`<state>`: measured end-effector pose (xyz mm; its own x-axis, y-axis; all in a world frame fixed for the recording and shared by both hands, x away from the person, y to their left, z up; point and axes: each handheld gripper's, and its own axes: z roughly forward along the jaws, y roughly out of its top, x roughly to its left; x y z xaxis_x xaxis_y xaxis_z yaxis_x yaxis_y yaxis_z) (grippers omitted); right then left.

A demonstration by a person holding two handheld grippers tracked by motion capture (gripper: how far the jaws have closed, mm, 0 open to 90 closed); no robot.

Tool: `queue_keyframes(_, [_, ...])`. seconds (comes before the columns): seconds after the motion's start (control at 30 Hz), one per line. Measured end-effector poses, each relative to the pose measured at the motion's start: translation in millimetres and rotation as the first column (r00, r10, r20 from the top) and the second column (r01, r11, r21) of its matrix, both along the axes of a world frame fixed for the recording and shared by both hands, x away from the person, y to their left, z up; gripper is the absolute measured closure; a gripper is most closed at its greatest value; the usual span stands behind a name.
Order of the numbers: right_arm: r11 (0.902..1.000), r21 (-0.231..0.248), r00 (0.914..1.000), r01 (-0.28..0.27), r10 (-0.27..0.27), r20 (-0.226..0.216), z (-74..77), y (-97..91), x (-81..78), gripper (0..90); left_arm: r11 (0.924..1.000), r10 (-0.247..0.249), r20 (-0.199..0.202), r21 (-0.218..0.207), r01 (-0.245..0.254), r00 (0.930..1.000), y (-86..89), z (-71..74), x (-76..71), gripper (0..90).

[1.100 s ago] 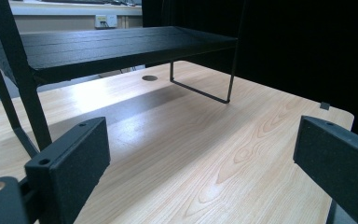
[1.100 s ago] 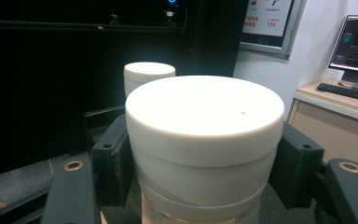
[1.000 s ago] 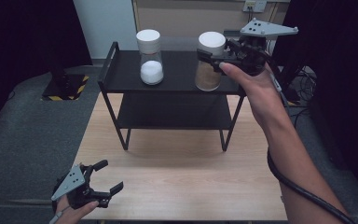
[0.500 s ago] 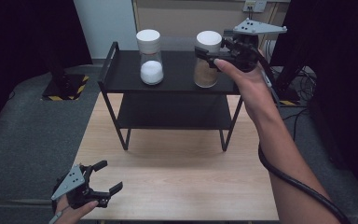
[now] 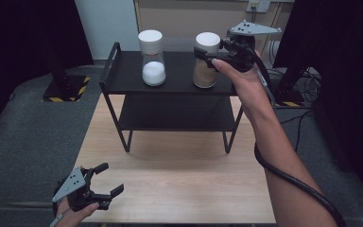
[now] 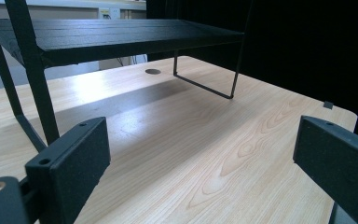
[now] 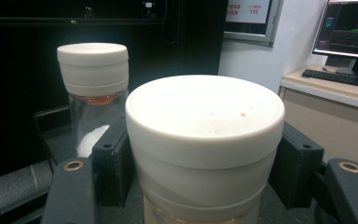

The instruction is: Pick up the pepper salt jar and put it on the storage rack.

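Observation:
A glass jar of brown powder (image 5: 204, 73) with a white lid (image 7: 204, 116) stands at the right of the black rack's top shelf (image 5: 179, 86). My right gripper (image 5: 209, 48) is shut on that lid, one jaw pressed to each side (image 7: 204, 154). A second jar (image 5: 153, 71), holding white powder under a white lid, stands to its left on the same shelf (image 7: 93, 70). My left gripper (image 5: 111, 178) hovers open and empty at the table's near left corner; between its jaws (image 6: 205, 158) lies bare wood.
The two-tier black rack (image 6: 121, 39) stands at the far side of the wooden table (image 5: 184, 179), its lower shelf bare. The right gripper's cable (image 5: 283, 175) trails along the forearm. Dark floor and a striped stand base (image 5: 68, 90) lie to the left.
The right gripper and the brown jar have shifted slightly left along the top shelf. The left gripper has stayed in place.

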<state>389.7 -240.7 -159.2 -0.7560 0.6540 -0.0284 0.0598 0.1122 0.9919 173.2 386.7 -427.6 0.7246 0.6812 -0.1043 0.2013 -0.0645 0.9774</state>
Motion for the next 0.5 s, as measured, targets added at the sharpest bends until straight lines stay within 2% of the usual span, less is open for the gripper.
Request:
queue_keyframes(0.2, [1.0,0.002,1.0,0.001,-0.001,-0.003,-0.2,0.4,0.7,34.3,1.0,0.006,0.002,-0.004,-0.006,1.0,2.1,0.0,-0.7,2.4])
queue_keyframes(0.37, [0.9995,0.03,0.9997,0.011,-0.011,-0.021,-3.6,-2.8,1.3,34.2,1.0,0.006,0.001,-0.004,-0.006,1.0,2.3,-0.4,-0.7,2.5])
queue_keyframes(0.5, [0.9995,0.03,0.9997,0.01,-0.009,-0.022,-3.5,-3.1,1.7,34.2,1.0,0.006,0.003,-0.004,-0.006,1.0,2.7,-0.3,-0.9,2.5])
